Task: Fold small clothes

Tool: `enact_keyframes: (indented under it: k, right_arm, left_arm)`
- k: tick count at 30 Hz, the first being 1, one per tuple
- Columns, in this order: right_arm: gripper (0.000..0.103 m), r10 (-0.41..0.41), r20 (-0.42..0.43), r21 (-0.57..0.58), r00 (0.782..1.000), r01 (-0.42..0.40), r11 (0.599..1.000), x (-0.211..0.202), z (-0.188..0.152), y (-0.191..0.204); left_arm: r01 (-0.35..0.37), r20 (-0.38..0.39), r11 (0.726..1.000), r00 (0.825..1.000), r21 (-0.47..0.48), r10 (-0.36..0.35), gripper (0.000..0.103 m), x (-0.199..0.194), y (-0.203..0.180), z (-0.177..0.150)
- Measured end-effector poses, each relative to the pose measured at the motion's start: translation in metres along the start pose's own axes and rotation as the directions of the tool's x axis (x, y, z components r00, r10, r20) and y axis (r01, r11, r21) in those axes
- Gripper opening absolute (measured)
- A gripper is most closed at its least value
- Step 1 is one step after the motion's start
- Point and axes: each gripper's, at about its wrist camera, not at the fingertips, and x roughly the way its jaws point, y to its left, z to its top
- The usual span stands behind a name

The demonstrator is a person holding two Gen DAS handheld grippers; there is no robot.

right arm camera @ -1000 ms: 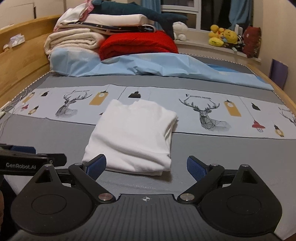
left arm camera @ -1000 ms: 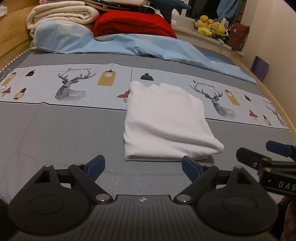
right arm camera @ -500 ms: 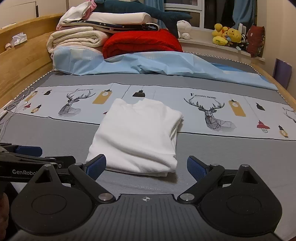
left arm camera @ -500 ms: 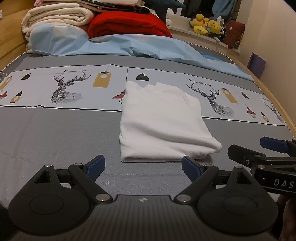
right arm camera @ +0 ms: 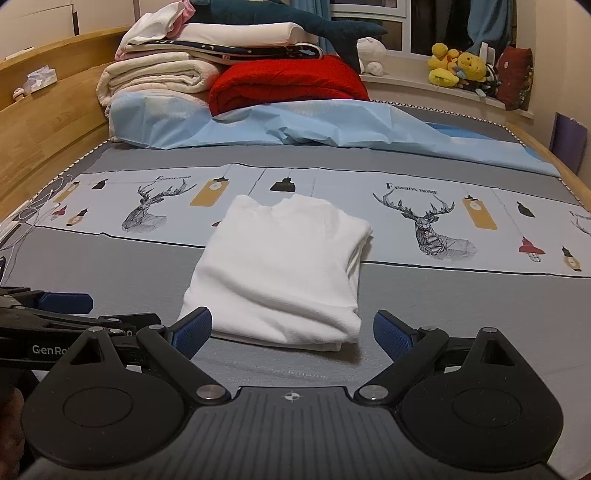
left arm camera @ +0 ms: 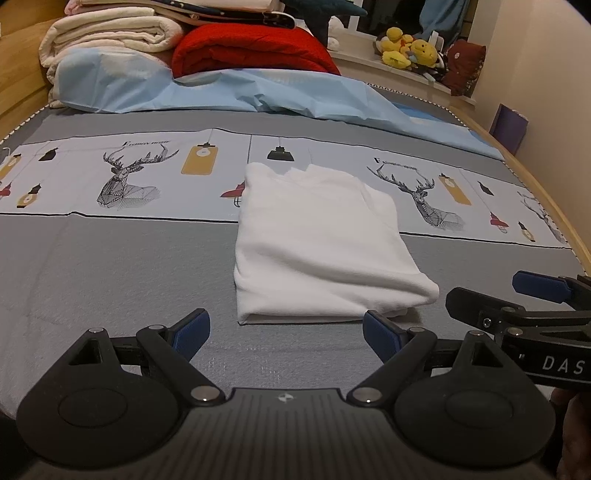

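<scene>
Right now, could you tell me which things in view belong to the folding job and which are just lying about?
Part of the job:
- folded white garment
- left gripper, open
- right gripper, open

Just lying about:
- red blanket
- light blue sheet
- cream towels
- yellow plush toys
- shark plush

Black ribbed left gripper [left arm camera: 282, 330] and right gripper [right arm camera: 292, 330], blue fingertip pads [left arm camera: 192, 329], silver pivot screws, white lettering
</scene>
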Motion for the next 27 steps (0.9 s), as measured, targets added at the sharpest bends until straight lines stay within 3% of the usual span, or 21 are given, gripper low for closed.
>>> enact_keyframes:
  k: [27]
  right_arm:
    - [0.095,0.016,-0.016,-0.001,1.0,-0.016,1.0,0.0026,0.0,0.0012]
  left_arm:
    - [0.007,0.003,1.0,1.0,0.008,-0.007,0.093,0.0003,0.0027,0.0001]
